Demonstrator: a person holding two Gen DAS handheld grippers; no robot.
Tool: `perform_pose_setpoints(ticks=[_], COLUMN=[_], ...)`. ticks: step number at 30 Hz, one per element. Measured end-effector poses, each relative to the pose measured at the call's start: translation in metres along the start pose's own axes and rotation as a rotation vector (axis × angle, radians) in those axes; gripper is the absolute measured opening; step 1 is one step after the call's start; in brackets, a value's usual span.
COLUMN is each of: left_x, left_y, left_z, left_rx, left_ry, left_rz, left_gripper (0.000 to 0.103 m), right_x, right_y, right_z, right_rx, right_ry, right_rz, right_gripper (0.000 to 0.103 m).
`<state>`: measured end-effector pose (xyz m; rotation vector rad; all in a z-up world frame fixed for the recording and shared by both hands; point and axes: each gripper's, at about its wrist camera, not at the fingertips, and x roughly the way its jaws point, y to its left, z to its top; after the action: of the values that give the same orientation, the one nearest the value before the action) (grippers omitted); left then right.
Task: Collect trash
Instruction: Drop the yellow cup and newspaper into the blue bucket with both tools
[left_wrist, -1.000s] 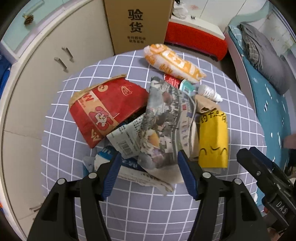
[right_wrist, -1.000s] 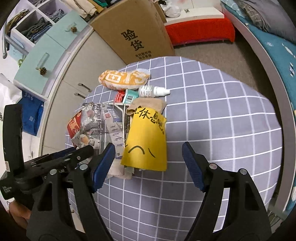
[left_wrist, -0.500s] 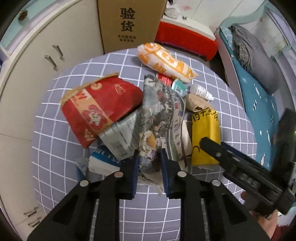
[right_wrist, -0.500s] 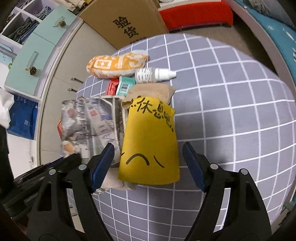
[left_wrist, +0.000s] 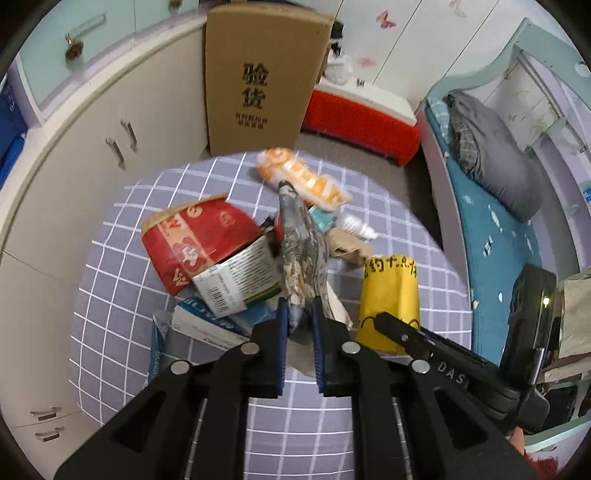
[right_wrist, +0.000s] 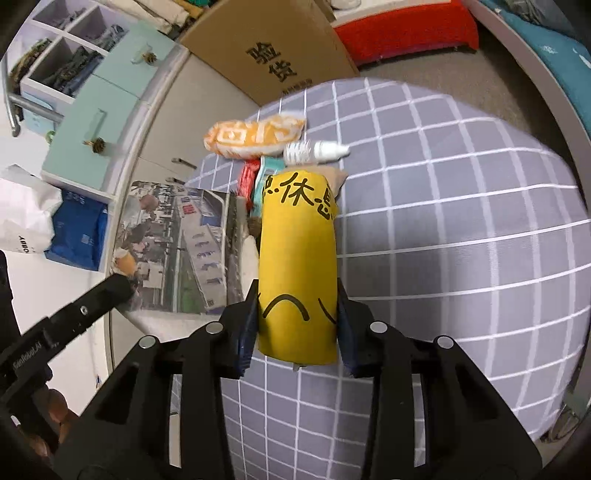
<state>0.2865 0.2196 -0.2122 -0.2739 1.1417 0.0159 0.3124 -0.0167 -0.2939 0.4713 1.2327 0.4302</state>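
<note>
My left gripper (left_wrist: 298, 317) is shut on a crumpled newspaper (left_wrist: 301, 251) and holds it raised off the pile on the table with the grey checked cloth (left_wrist: 147, 206). In the right wrist view the same newspaper (right_wrist: 177, 251) hangs at the left. My right gripper (right_wrist: 297, 321) is closing on a yellow paper cup (right_wrist: 297, 251), and both pads touch its sides. Under the newspaper lie a red paper bag (left_wrist: 195, 240), a barcoded leaflet (left_wrist: 240, 280) and a blue-and-white box (left_wrist: 199, 321). Further back lie an orange snack packet (right_wrist: 255, 136) and a white dropper bottle (right_wrist: 314, 149).
A tall cardboard box (left_wrist: 262, 74) stands behind the table, against white cabinets (left_wrist: 92, 147). A red chest (left_wrist: 362, 114) sits on the floor to its right. A bed with a grey blanket (left_wrist: 491, 158) runs along the right side. The cloth (right_wrist: 461, 221) right of the cup is bare.
My left gripper has shut on the newspaper and lifted it off the pile. My right gripper moved in around the yellow cup and its jaws came together on it.
</note>
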Motion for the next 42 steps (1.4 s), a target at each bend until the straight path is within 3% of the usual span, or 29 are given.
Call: perform_pose_setpoints(ticks=[7, 20, 28, 32, 36, 42], left_x=[-0.016, 0.034, 0.08, 0.095, 0.107, 0.12], left_y=[-0.068, -0.248, -0.341, -0.368, -0.382, -0.394], left_z=[-0.009, -0.03, -0.042, -0.042, -0.042, -0.04], left_rx=[0.057, 0.251, 0.365, 0.396, 0.412, 0.419], left_ry=[-0.047, 0.055, 0.136, 0.152, 0.159, 0.182], left_rz=[-0.039, -0.099, -0.125, -0.117, -0.094, -0.074], left_gripper=[0.011, 0.012, 0.012, 0.012, 0.012, 0.012], right_x=[-0.059, -0.175, -0.216, -0.225, -0.225, -0.228], right_y=[-0.035, -0.176, -0.246, -0.272, -0.29, -0.308], right_z=[0.002, 0.009, 0.012, 0.015, 0.021, 0.024], right_rx=[0.01, 0.153, 0.237, 0.25, 0.273, 0.298], right_ry=[-0.086, -0.234, -0.271, -0.284, -0.297, -0.288], right_rz=[-0.001, -0.164, -0.223, -0.229, -0.224, -0.232], right_gripper=[0.037, 0.037, 0.039, 0.046, 0.067, 0.068])
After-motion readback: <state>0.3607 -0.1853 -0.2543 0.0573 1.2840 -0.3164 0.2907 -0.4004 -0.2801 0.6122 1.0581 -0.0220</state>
